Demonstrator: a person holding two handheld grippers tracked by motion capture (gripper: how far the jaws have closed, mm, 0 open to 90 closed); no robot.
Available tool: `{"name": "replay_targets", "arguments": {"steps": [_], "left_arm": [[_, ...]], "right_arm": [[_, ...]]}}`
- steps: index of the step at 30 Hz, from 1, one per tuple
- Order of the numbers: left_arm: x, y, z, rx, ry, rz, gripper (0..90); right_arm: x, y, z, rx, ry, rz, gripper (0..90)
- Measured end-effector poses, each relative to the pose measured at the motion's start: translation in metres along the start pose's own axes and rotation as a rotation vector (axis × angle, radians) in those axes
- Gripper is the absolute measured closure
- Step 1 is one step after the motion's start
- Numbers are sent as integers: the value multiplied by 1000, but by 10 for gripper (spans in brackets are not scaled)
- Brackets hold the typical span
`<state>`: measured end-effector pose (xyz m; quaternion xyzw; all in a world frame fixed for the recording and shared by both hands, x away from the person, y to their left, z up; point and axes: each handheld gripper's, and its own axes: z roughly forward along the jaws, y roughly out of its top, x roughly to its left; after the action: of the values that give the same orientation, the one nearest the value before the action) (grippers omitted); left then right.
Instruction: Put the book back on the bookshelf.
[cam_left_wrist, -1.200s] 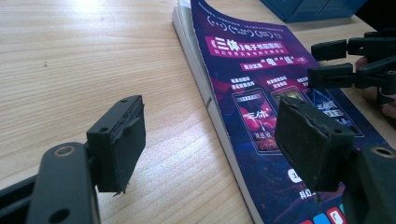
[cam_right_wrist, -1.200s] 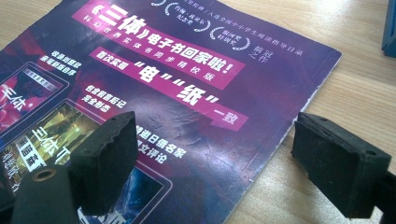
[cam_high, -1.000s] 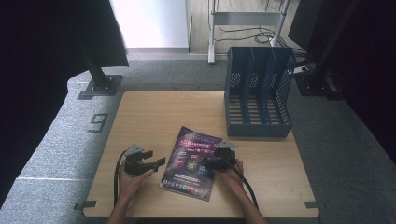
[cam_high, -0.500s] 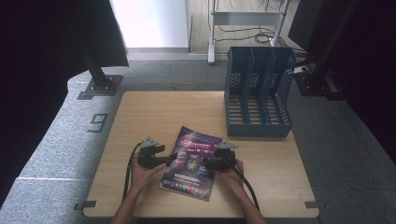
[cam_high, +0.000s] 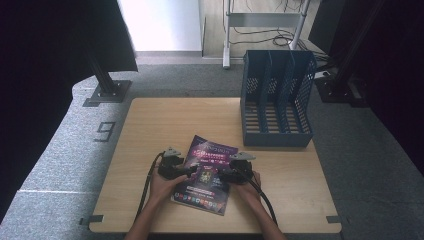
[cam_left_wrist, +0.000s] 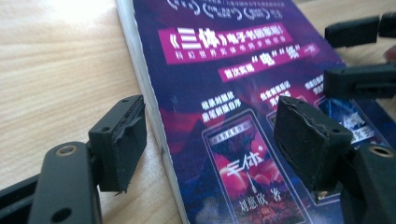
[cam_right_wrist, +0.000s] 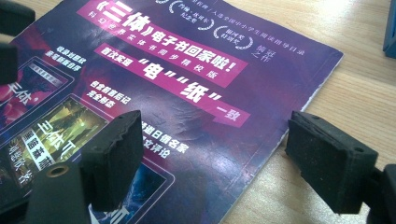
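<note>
Both my grippers, left gripper (cam_high: 192, 171) and right gripper (cam_high: 218, 175), gape open astride the glossy purple magazine (cam_high: 205, 174) near the tabletop (cam_high: 165, 120) front edge; nothing grasped yet, blue mesh file rack (cam_high: 276, 97) looks empty.

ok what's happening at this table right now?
A person holds a gripper in each hand over a purple magazine lying flat on the wooden table. The left gripper straddles the magazine's left edge, jaws open; the right gripper straddles its right edge, also open. Neither has clamped it yet. A blue file rack stands at the far right of the table.
</note>
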<state>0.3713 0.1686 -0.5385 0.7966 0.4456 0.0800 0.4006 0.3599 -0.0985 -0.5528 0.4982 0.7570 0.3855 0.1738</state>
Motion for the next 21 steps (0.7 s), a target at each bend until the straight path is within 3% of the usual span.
{"name": "replay_targets", "arguments": {"steps": [3,7,16,19,21], "left_arm": [[-2,-3,3,23,-3,9,256],[-2,-4,5,11,8,7,258],[1,-4,4,12,-15,-8,259],[-4,-5,5,9,12,3,246],[-5,-5,5,7,16,-11,246]], "right_arm": [[0,0,0,-2,-2,0,191],[1,-1,-1,-1,-2,4,198],[0,-2,-1,-9,1,2,200],[1,-2,-1,-10,1,2,199],[1,-2,-1,-10,0,2,199]]}}
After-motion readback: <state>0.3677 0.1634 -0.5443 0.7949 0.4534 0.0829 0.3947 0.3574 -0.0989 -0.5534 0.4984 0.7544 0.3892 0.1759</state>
